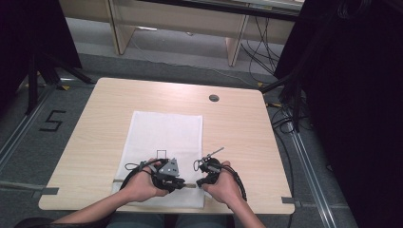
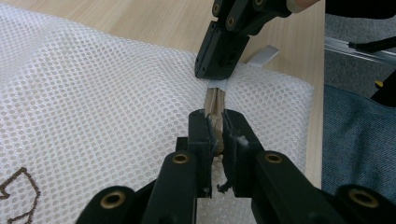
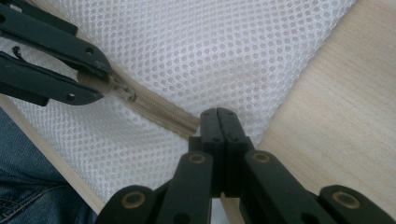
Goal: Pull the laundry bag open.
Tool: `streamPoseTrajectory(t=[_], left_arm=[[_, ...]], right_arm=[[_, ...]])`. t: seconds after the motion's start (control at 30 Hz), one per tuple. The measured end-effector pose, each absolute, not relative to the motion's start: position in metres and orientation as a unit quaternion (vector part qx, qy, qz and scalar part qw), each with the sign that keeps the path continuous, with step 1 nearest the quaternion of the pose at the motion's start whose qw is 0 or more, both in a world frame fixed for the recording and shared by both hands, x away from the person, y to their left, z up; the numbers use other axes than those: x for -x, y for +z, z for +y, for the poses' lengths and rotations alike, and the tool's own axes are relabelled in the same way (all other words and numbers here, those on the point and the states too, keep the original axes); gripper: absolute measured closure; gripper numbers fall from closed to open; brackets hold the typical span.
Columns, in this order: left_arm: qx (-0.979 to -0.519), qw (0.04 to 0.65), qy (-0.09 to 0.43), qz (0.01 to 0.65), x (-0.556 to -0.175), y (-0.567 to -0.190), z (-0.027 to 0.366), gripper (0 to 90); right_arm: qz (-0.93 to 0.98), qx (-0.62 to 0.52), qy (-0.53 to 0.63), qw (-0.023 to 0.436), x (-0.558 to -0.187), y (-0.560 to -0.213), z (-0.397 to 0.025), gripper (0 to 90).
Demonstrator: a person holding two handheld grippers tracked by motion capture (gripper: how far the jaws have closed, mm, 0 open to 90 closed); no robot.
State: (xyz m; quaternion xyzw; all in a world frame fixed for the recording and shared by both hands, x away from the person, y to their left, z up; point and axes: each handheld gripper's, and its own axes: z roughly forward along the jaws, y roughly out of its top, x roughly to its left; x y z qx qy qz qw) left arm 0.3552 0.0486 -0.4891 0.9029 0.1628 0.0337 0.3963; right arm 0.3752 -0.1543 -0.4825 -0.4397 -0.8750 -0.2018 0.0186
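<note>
A white mesh bag (image 1: 164, 133) lies flat on the wooden table (image 1: 237, 128), its beige zipper (image 3: 159, 112) running along the near edge. My left gripper (image 1: 184, 184) (image 2: 215, 127) is shut on the zipper's beige pull (image 2: 214, 105). The right gripper (image 1: 199, 182) (image 3: 218, 115) faces it from the right and is shut on the bag's near right corner at the zipper's end. In the right gripper view, the left gripper (image 3: 100, 77) pinches the pull at the upper left. The left gripper view has the right gripper (image 2: 218, 70) just beyond the pull, clamped on a grey tab (image 2: 217, 84).
A round cable hole (image 1: 214, 98) sits near the table's far edge. Grey tape strips (image 1: 47, 191) mark the front corners. A small brown outline mark (image 1: 161, 153) is on the bag. The person's lap is just beyond the near edge.
</note>
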Motion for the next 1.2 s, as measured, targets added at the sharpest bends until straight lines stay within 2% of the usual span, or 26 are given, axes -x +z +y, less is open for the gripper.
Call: streamPoseTrajectory(t=[1.2], left_arm=[[-0.899,0.403,0.032,0.169,-0.3547,-0.4868,0.0547,82.0]], right_arm=[[-0.875,0.437,-0.208,0.019,-0.3757,-0.4834,-0.1554,90.0]])
